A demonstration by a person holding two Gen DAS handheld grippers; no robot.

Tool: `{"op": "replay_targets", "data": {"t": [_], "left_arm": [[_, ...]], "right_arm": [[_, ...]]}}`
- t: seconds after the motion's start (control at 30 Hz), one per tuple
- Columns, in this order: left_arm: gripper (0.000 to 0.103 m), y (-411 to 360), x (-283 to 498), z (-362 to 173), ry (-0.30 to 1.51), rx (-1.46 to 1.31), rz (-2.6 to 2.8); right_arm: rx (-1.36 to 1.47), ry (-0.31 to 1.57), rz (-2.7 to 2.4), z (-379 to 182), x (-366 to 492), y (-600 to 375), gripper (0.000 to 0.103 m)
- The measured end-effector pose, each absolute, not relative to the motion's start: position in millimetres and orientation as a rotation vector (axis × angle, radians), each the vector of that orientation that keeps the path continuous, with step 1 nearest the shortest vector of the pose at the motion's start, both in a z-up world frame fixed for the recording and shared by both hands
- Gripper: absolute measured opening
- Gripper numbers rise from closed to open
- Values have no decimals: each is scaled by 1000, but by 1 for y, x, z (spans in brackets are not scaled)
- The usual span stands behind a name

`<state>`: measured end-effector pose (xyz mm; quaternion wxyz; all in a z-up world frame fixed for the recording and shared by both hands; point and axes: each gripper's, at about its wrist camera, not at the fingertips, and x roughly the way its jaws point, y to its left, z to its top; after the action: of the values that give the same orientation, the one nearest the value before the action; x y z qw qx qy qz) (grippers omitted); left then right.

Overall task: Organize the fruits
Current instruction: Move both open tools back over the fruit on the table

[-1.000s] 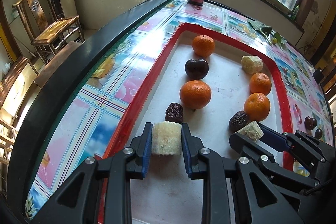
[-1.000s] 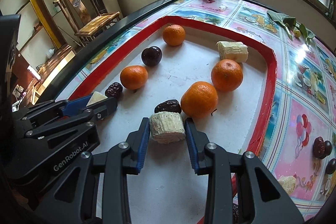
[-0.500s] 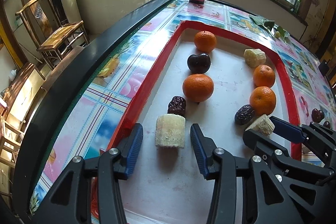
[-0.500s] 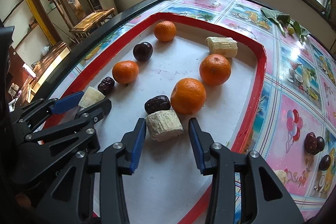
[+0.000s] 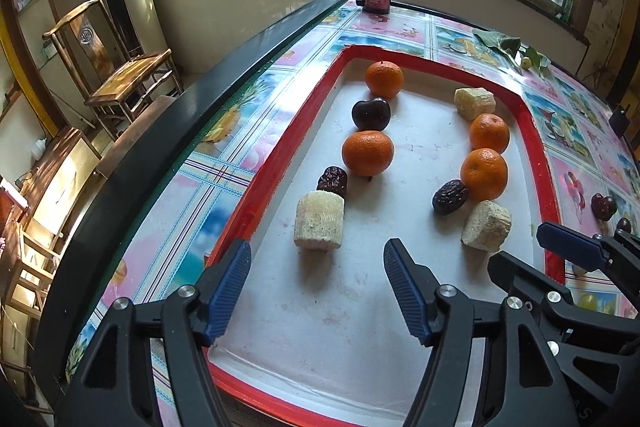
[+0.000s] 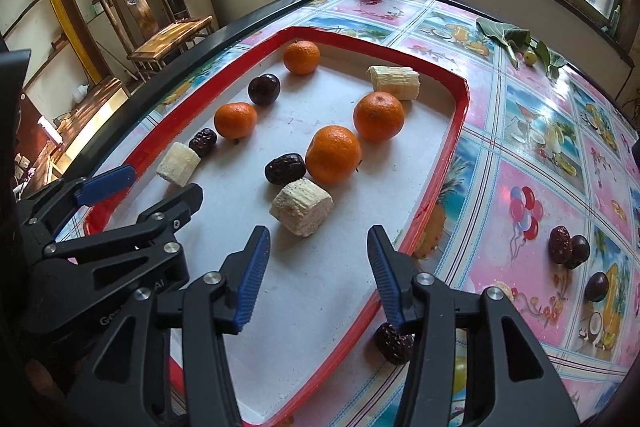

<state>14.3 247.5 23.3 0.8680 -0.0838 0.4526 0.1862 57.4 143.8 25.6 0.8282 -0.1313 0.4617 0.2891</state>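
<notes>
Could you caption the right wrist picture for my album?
Open right gripper behind a pale sugarcane chunk in the red-rimmed tray.

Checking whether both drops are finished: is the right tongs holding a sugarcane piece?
No, the right tongs are open and empty, with the sugarcane piece lying free on the tray ahead of them.

A matt white floor and a glossy red rim were seen on the tray. The tablecloth appeared as shiny printed plastic. The mandarins were dimpled and slightly glossy, the sugarcane pieces rough and fibrous, the dried dates wrinkled. Polished wood was shown by the chair.
</notes>
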Motion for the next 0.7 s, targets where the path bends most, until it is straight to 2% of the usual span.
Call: {"op": "replay_targets", "data": {"t": [0.13,0.37,0.7], "left_arm": [[72,241,8,27,953,-189,402],[74,213,-4,37,946,-237,399],[75,127,4,47,933,-173,286]], "right_arm": [[-292,953,621,34,48,134,57],[-237,941,631,47,36,98,57],[-72,967,572,47,33,-8,60]]}}
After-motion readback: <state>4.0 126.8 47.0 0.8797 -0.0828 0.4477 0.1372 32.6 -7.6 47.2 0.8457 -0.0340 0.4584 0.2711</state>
